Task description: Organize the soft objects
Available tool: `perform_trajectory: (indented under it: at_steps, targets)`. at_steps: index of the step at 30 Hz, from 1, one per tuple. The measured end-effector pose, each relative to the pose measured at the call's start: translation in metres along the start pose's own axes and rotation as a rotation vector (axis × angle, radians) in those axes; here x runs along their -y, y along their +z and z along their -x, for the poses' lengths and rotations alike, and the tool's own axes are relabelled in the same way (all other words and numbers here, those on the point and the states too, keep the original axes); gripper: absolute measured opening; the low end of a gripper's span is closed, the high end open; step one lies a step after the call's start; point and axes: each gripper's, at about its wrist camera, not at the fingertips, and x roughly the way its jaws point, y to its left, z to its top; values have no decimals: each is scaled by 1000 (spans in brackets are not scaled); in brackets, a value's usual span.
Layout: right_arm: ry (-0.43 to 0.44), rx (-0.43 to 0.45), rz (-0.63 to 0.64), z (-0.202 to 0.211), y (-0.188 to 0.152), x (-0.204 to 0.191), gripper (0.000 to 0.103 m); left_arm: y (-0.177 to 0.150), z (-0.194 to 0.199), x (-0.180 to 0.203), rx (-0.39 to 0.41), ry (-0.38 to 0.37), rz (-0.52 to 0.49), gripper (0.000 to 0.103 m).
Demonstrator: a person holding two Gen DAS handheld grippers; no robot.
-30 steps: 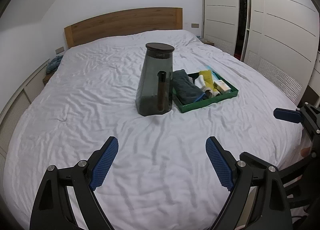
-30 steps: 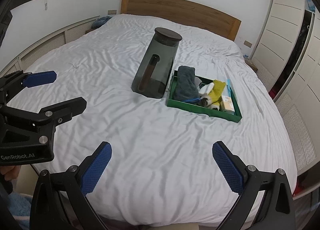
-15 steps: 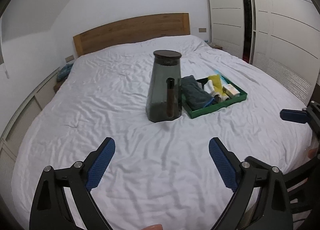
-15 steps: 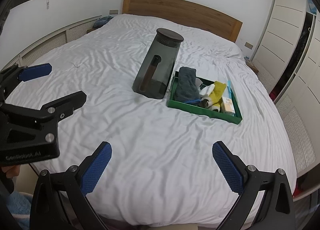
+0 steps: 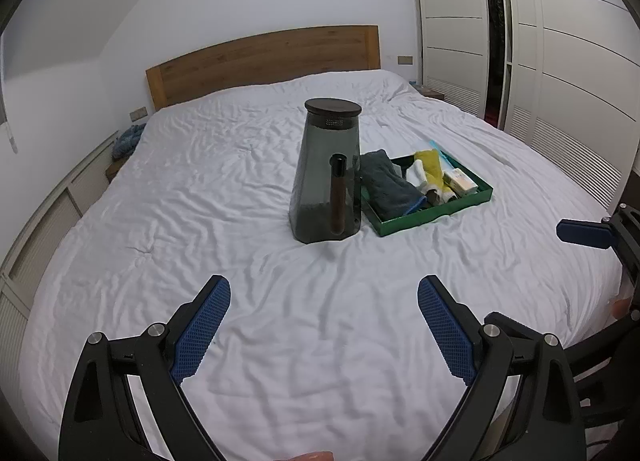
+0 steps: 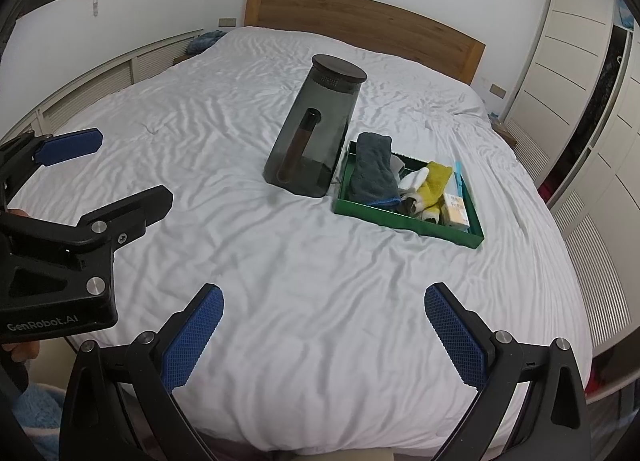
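Note:
A green tray (image 5: 432, 215) (image 6: 400, 223) lies mid-bed. It holds a folded grey towel (image 5: 384, 185) (image 6: 372, 169), a yellow cloth (image 5: 430, 167) (image 6: 434, 185), white socks (image 5: 418, 177) (image 6: 414, 181) and a small box (image 5: 462, 183) (image 6: 456, 211). A dark smoked jug (image 5: 326, 177) (image 6: 316, 133) with a lid stands against the tray's left side. My left gripper (image 5: 323, 285) (image 6: 134, 165) hovers open and empty over the near sheet. My right gripper (image 6: 323, 293) is also open and empty, well short of the tray.
The white bed sheet (image 5: 200, 201) is wrinkled all over. A wooden headboard (image 5: 260, 57) stands at the far end. White wardrobe doors (image 5: 560, 61) line the right side, low slatted panels (image 6: 100, 77) the left. A blue cloth (image 6: 204, 39) sits by the far left corner.
The left gripper's jaws have spread a little wider. The right gripper, the jug and the tray are as they were.

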Motion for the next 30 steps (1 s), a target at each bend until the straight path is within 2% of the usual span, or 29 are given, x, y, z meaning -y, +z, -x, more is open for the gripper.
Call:
perform_trajectory:
  at_steps: [30]
  targets:
    - [0, -4, -5, -2, 0, 1, 103, -5, -5, -2, -22, -17, 5, 92]
